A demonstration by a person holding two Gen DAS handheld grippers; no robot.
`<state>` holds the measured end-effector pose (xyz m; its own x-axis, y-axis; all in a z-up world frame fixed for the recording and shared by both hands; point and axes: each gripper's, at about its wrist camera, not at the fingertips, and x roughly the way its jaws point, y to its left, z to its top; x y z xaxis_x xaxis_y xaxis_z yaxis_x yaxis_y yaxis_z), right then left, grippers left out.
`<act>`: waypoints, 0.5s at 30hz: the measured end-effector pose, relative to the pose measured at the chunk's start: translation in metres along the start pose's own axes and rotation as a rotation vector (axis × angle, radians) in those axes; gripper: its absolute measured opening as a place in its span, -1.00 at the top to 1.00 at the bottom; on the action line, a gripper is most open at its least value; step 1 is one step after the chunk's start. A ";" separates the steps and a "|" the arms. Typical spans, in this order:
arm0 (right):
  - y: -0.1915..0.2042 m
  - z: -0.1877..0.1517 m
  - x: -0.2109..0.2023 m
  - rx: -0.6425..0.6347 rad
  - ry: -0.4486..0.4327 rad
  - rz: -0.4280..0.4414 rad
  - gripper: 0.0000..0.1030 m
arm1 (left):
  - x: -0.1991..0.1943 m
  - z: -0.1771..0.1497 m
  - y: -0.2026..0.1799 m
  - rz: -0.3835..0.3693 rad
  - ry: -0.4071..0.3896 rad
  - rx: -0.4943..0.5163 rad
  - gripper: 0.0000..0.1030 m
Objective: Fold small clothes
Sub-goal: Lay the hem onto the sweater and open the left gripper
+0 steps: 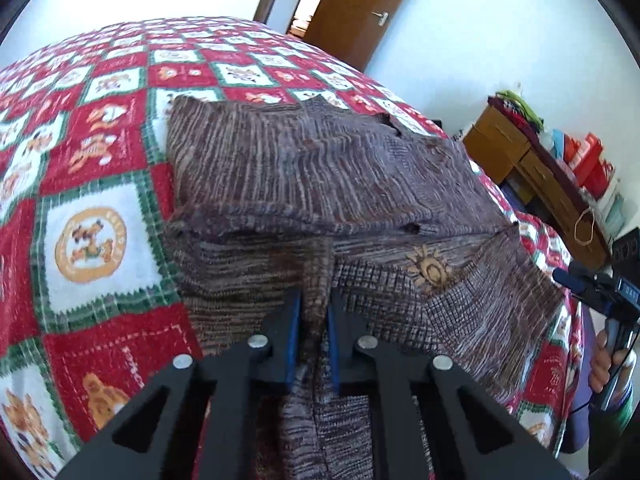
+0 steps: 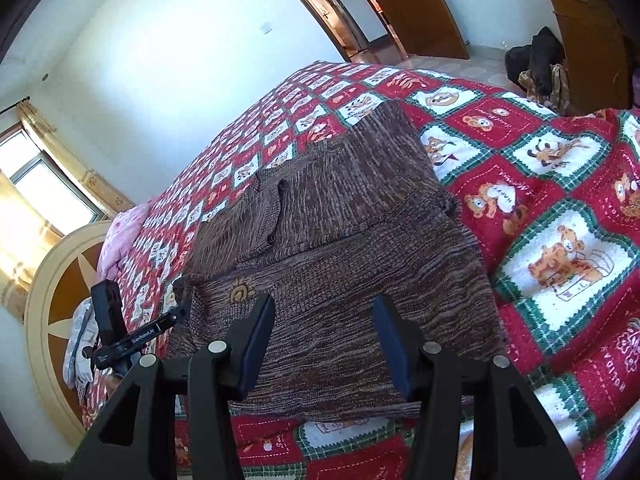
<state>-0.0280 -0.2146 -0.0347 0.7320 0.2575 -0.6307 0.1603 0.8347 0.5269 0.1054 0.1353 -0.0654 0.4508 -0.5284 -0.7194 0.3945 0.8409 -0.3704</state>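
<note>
A small brown knitted sweater (image 1: 320, 168) with an orange sun patch (image 1: 430, 270) lies on a bed covered by a red, white and green bear blanket (image 1: 88, 240). My left gripper (image 1: 314, 304) is shut on a fold of the sweater's near edge, with cloth bunched between its blue pads. In the right wrist view the sweater (image 2: 340, 240) lies partly folded, its patch (image 2: 240, 292) near the left side. My right gripper (image 2: 324, 312) is open and empty, just above the sweater's near edge. The left gripper (image 2: 176, 314) shows at the sweater's left corner.
A wooden dresser (image 1: 532, 176) with red boxes stands right of the bed. A brown door (image 1: 360, 8) is behind. In the right wrist view, a round headboard (image 2: 52, 320) and pink pillow (image 2: 120, 236) lie at left, a window (image 2: 40, 184) far left, dark bags (image 2: 536, 60) on the floor.
</note>
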 end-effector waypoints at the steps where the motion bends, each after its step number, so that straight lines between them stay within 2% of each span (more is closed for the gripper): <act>1: -0.002 0.001 -0.002 0.002 -0.004 -0.007 -0.03 | -0.002 -0.002 0.001 -0.006 -0.011 -0.012 0.80; 6: -0.019 0.007 -0.013 -0.004 -0.033 -0.085 -0.03 | -0.018 -0.008 -0.001 -0.005 -0.046 -0.038 0.87; 10: -0.025 0.019 -0.017 -0.064 -0.044 -0.164 -0.03 | -0.032 -0.010 0.000 0.010 -0.083 -0.051 0.87; 15: -0.024 0.037 0.013 -0.176 0.016 -0.214 -0.03 | -0.015 -0.008 0.002 0.041 -0.026 -0.051 0.87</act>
<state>0.0023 -0.2494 -0.0349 0.6829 0.0729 -0.7269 0.1919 0.9422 0.2748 0.0933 0.1459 -0.0603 0.4866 -0.4960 -0.7192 0.3348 0.8662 -0.3709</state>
